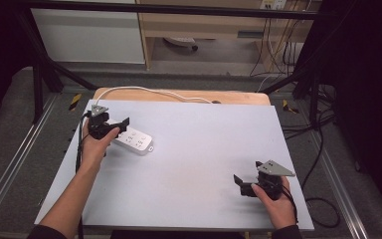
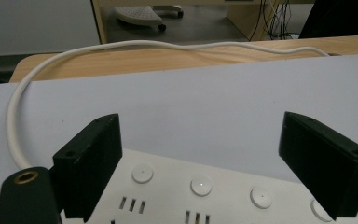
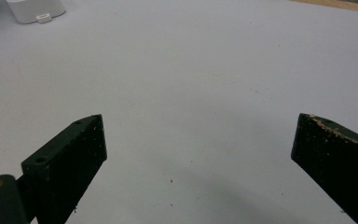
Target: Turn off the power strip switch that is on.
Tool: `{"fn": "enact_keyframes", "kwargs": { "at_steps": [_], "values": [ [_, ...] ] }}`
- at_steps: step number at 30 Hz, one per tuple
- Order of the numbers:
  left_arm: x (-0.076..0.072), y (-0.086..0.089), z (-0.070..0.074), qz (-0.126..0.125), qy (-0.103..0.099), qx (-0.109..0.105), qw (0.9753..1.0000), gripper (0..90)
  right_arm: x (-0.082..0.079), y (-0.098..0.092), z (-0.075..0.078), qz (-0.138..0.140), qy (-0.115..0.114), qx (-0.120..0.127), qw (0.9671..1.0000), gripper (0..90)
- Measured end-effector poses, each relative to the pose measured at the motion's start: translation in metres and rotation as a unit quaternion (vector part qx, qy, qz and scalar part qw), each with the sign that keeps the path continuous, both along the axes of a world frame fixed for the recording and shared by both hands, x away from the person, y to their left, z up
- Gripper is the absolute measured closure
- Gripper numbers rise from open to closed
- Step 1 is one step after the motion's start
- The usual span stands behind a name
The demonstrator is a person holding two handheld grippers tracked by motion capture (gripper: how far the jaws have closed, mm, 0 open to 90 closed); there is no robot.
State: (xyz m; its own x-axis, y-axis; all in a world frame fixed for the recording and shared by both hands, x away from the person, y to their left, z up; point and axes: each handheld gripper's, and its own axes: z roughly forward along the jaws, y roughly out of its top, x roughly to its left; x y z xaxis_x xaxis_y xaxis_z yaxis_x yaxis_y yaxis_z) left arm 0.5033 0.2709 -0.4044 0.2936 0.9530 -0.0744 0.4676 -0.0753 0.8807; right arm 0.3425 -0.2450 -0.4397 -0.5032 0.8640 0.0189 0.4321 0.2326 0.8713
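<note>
I have my left tool spread wide over the white plastic power strip, which lies on the left side of the pale grey counter, a little toward the far edge. Its jaws grip nothing yet. In the left gripper view the power strip sits just under and between the two black jaws, with its row of round white buttons running across the gap. Its white round cable leaves the strip's left end, loops toward the far side and runs off right along the wooden edge.

To do this well, I judge I should lower the left tool squarely, so the jaws come down on the strip's two long sides rather than on the buttons, and keep clear of the cable before closing.

My right tool rests at the near right of the counter, well apart from the strip, jaws wide and empty above bare surface.
</note>
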Motion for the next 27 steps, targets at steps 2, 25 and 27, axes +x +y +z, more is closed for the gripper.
{"fn": "enact_keyframes", "kwargs": {
  "at_steps": [2, 25, 27],
  "values": [
    [0.001, 0.0, -0.001, -0.001, 0.005, -0.004, 1.0, 16.0, 0.0, 0.0, 0.0, 0.001, 0.001, -0.001, 1.0, 3.6],
    [0.008, -0.005, -0.011, 0.007, 0.029, -0.022, 0.9993, 35.2, 0.001, 0.001, -0.001, 0.001, 0.004, -0.006, 1.0, 3.7],
    [0.008, -0.006, -0.012, 0.003, 0.028, -0.018, 0.9994, 39.8, 0.001, 0.002, -0.001, 0.002, 0.004, -0.007, 1.0, 3.6]
  ]
}}
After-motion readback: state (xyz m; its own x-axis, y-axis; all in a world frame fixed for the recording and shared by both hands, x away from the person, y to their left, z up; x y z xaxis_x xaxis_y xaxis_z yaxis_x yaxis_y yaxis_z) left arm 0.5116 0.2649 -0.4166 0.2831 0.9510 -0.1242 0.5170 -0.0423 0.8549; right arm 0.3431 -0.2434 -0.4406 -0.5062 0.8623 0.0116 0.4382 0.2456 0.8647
